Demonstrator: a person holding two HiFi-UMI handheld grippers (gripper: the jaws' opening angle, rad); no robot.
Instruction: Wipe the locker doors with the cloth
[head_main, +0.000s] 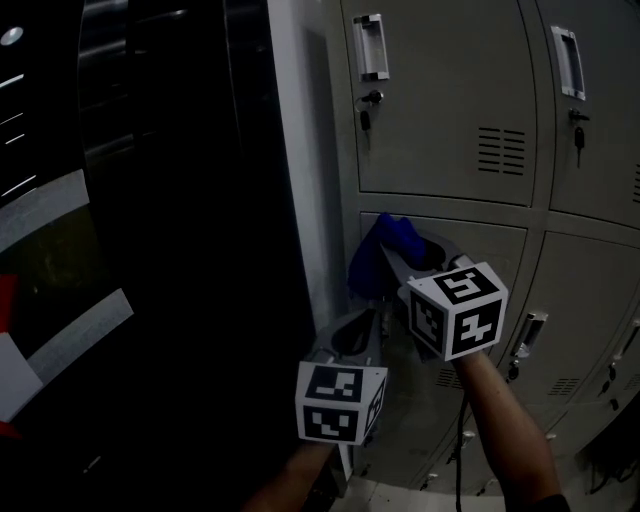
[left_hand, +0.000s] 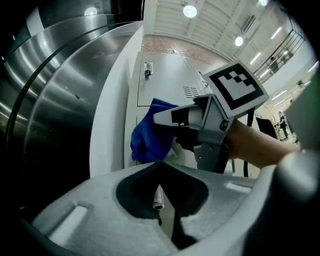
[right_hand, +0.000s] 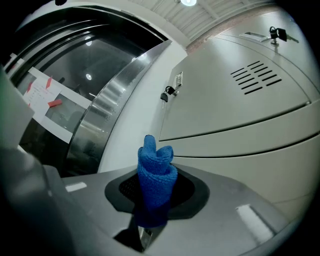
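The blue cloth is bunched upright between my right gripper's jaws, which are clamped tight on it. Its free end sticks out past the tips at the top left corner of a grey locker door. I cannot tell if it touches.

My left gripper sits just below and left of those jaws, its own jaws closed together with nothing between them.

The only print is the black-and-white marker squares on each cube. A notice left of the right jaws is too small to read.

Both forearms reach up from below. Above the jaws are another door, its handle, a hanging key and vent slots. A white post and a dark curved metal panel stand to the left.
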